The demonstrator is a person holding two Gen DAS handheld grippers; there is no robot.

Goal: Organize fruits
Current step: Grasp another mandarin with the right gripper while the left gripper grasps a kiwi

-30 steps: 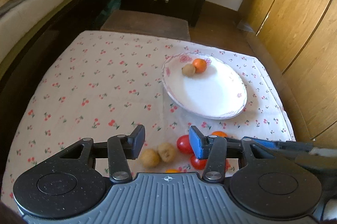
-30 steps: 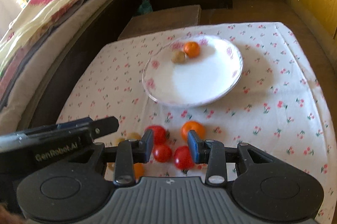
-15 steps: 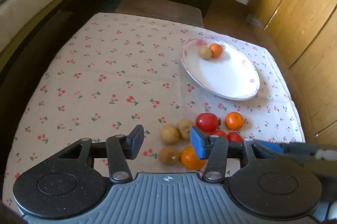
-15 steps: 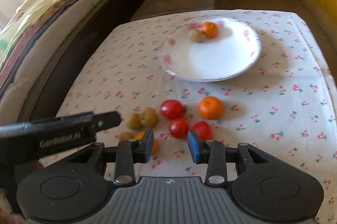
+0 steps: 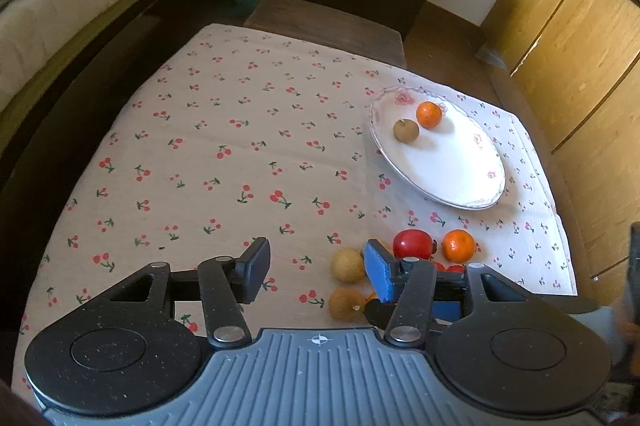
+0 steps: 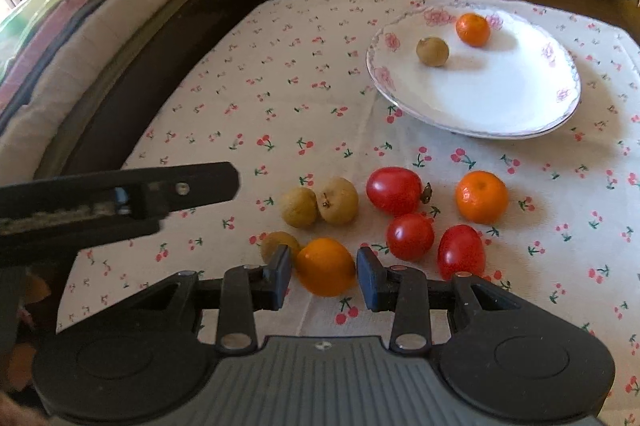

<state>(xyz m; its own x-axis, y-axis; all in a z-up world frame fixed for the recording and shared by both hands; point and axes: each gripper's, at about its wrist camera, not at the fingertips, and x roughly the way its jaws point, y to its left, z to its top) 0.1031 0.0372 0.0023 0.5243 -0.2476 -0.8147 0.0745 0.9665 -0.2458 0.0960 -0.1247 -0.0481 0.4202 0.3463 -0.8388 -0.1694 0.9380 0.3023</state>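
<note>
Glossy white oval plate [image 6: 516,114], floral rim, on the cherry-print cloth of the table [image 5: 224,154]; it holds one dimpled orange [image 6: 473,29] and one round tan longan [image 6: 432,52]. Nearer than the plate: loose smooth red tomatoes [image 6: 394,191], more oranges and longans. Right gripper [image 6: 323,276] narrowly parted, flanking the nearest orange [image 6: 326,267], contact unclear. Left gripper [image 5: 316,272] opening, empty.

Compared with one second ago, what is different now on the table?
Both grippers pulled back from the plate. The left gripper is opening, empty. The right gripper now frames the near orange, not gripping. Fruits and plate stayed put.
</note>
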